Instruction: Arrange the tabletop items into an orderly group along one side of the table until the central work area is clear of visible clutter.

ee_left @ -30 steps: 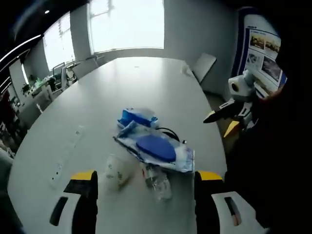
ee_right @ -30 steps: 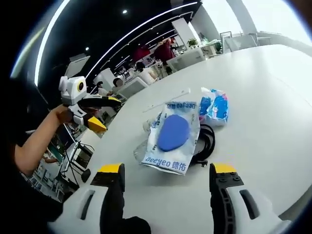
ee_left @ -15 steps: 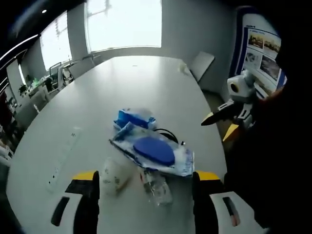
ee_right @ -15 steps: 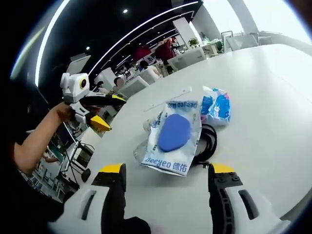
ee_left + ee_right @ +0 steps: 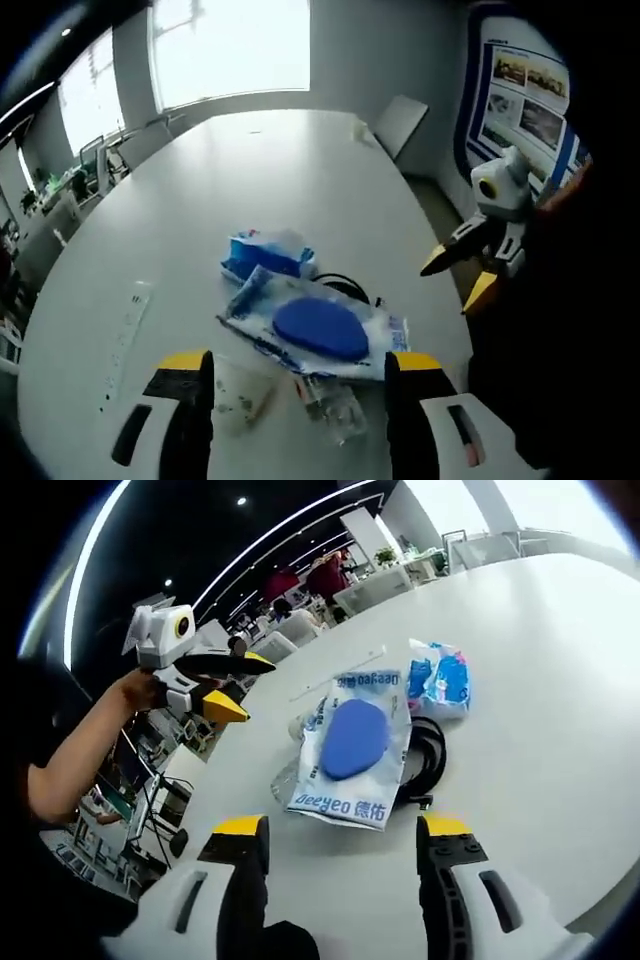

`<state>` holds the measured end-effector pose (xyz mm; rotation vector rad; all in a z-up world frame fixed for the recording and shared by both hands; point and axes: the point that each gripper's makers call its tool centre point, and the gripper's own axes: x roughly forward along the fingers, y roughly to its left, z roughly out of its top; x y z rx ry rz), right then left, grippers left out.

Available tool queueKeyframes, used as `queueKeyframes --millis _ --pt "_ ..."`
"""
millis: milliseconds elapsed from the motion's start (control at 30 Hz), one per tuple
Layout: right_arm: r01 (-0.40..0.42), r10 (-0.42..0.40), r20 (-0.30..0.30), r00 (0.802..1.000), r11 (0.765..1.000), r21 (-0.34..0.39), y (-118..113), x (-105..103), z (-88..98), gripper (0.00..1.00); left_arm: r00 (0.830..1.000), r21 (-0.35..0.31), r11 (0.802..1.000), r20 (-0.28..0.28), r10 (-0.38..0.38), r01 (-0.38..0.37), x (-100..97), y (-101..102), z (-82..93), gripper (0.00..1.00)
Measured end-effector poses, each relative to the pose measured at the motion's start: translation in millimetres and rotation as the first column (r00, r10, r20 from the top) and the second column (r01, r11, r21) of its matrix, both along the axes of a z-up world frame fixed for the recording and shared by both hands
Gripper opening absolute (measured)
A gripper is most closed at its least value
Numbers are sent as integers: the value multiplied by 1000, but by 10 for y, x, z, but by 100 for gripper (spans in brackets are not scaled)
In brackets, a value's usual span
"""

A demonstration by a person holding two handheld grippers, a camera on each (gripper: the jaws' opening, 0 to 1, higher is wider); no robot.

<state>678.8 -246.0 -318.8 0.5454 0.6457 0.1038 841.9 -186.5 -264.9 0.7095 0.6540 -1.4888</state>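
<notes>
While both grippers, left gripper [image 5: 295, 375] and right gripper [image 5: 342, 835], hover agape, blue-pad packet [image 5: 350, 745] lies at 12 o'clock on surface [image 5: 530, 680]

The left gripper [image 5: 235, 685] has moved in closer to the clear packet [image 5: 352, 748]. The clutter itself has not moved.

An open-plan office. The long white desk [image 5: 300, 170] looks like a meeting table, with a pale chair [image 5: 400, 122] pushed against its edge at 1 o'clock and a large bright window [image 5: 230, 50] at 12. A poster board [image 5: 515, 100] stands at 2 o'clock. In the right gripper view, linear ceiling lights [image 5: 290, 530] run over rows of workstations [image 5: 390, 580] where people [image 5: 325, 575] sit.
</notes>
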Motion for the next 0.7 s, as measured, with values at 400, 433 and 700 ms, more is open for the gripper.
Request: queueKeyframes --millis 400,433,700 --pt "78 -73 -52 996 992 103 100 31 -99 47 999 44 998 -10 -53 54 109 -178 -139 64" --pt "83 -77 -54 996 991 110 106 39 -109 46 998 47 997 -7 -56 57 132 -202 -146 63" --pt "91 -78 -90 993 986 139 184 67 -194 41 996 81 993 6 -87 86 260 -338 -211 60"
